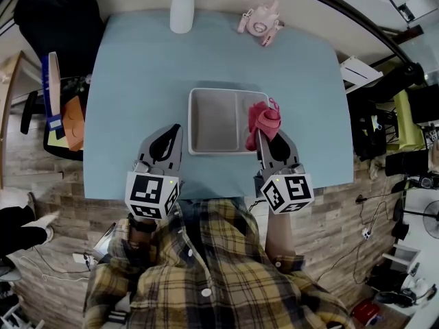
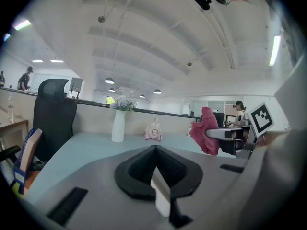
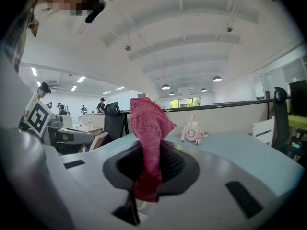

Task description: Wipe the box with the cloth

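Head view, box: the grey two-compartment box (image 1: 193, 122) sits at the centre of the frame on the light blue table (image 1: 137, 81), and both compartments look empty
Head view, cloth: the pink cloth (image 1: 263, 120) is bunched at the box's right rim, pinched by the right gripper (image 1: 263, 137) just below it
Head view, left gripper: the left gripper (image 1: 176, 130) lies to the lower left of the box with its tips near the left wall; contact cannot be told
Head view, background: a white vase (image 1: 182, 9) and a pink toy (image 1: 260, 22) stand at the top of the frame, well apart from the box
Left gripper view, jaws: pressed together at the centre with nothing between them; the box is out of sight
Right gripper view, jaws: clamped on the cloth's lower end, with most of it standing as a loose peak above the tips
Step in hand: probably bringing the cloth onto the box to begin wiping
Doing it well: the peak should be laid flat on the box so that fabric, not jaw tips, rubs it; the left gripper could brace the left wall, since a light box may slide under sideways strokes
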A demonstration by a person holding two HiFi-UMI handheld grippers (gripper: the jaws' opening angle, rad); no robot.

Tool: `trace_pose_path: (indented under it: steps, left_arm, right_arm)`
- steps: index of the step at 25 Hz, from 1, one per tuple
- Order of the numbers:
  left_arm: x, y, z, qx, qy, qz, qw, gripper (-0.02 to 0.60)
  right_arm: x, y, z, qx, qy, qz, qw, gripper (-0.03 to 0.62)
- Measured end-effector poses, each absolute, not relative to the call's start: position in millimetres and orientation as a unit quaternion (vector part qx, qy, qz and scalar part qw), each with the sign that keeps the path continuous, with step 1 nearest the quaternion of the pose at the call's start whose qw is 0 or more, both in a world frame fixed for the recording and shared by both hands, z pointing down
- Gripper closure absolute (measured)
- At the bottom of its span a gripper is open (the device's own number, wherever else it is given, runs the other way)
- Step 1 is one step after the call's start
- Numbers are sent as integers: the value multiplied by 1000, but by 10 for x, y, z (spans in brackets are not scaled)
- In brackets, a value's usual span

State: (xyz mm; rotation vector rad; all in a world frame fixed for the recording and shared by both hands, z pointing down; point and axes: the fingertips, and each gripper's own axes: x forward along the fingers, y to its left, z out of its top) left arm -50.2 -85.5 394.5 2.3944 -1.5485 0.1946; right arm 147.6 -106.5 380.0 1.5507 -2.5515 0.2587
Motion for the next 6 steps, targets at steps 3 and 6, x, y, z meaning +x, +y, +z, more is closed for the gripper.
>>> trace_pose_path:
  steps: [3,6]
  left_arm:
    - [-499,-861,3953,830,-536,68,141,591]
    - [-507,-877,3966,830,-536,69,141,591]
  right_arm:
    - [1467,-1074,3808,516,-849,86,73,525]
    - [1458,-1091,3821,515,-849,87,74,525]
